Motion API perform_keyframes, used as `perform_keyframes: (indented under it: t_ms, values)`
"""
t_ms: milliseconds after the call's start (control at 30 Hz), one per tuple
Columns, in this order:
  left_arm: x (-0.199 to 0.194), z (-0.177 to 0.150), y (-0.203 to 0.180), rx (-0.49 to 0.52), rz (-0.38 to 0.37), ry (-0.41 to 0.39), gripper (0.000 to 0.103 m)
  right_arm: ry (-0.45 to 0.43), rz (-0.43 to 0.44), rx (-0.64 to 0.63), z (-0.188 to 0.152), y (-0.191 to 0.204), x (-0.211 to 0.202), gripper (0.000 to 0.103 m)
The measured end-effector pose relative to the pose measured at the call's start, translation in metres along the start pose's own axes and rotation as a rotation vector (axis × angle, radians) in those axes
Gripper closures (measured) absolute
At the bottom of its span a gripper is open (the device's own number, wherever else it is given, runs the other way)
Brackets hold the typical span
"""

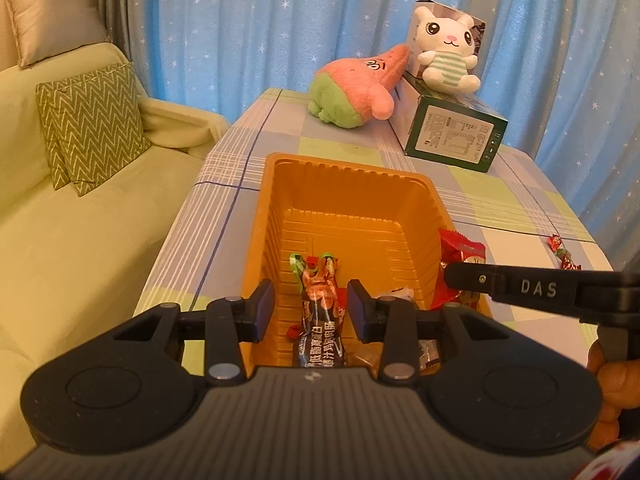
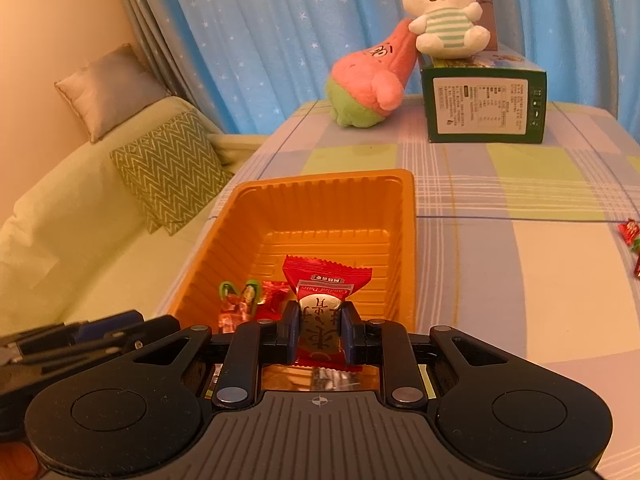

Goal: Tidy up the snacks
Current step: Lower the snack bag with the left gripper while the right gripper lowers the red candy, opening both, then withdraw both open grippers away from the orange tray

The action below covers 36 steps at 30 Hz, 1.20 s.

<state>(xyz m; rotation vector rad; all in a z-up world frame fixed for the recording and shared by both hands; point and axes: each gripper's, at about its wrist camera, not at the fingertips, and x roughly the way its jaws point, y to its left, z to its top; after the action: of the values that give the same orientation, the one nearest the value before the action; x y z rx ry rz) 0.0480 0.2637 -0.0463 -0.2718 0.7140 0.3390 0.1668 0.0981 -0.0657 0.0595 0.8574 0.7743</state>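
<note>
An orange plastic tray (image 1: 344, 184) (image 2: 320, 200) sits on the checked tablecloth. My left gripper (image 1: 312, 312) is open above its near end, with a dark snack packet (image 1: 322, 320) lying in the tray between the fingers. My right gripper (image 2: 320, 332) is shut on a red candied date packet (image 2: 324, 292) and holds it over the tray's near right part; it also shows in the left wrist view (image 1: 460, 264). Small wrapped candies (image 2: 248, 300) lie in the tray.
Loose red candies (image 1: 562, 254) (image 2: 630, 236) lie on the table to the right. A pink plush (image 1: 356, 88), a white bunny plush (image 1: 444, 52) and a green box (image 1: 452, 136) stand at the far end. A sofa with cushions (image 1: 88, 128) is at the left.
</note>
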Motion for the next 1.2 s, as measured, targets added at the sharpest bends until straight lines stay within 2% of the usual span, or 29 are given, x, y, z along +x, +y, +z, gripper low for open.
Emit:
perform_keyframes:
  t_ms: [100, 167, 233, 267, 567, 1200]
  values:
    - [-0.002, -0.001, 0.003, -0.008, 0.010, 0.000, 0.066, 0.023, 0.027, 0.026, 0.001, 0.001, 0.003, 0.081]
    - [-0.002, -0.002, 0.004, -0.008, 0.017, 0.003, 0.066, 0.030, 0.025, 0.019, 0.001, 0.002, 0.004, 0.077]
    - [-0.003, -0.004, 0.005, -0.011, 0.018, 0.005, 0.066, 0.010, 0.031, 0.027, 0.000, 0.000, 0.001, 0.044]
    - [-0.004, -0.004, 0.005, -0.013, 0.016, 0.006, 0.066, 0.004, 0.033, 0.038, -0.001, -0.002, -0.001, 0.040]
    - [-0.021, -0.011, -0.006, -0.025, -0.006, -0.012, 0.059, -0.017, -0.042, 0.110, -0.019, -0.038, -0.039, 0.040]
    - [-0.066, -0.032, -0.088, 0.042, -0.116, -0.025, 0.045, -0.117, -0.224, 0.196, -0.061, -0.109, -0.161, 0.040]
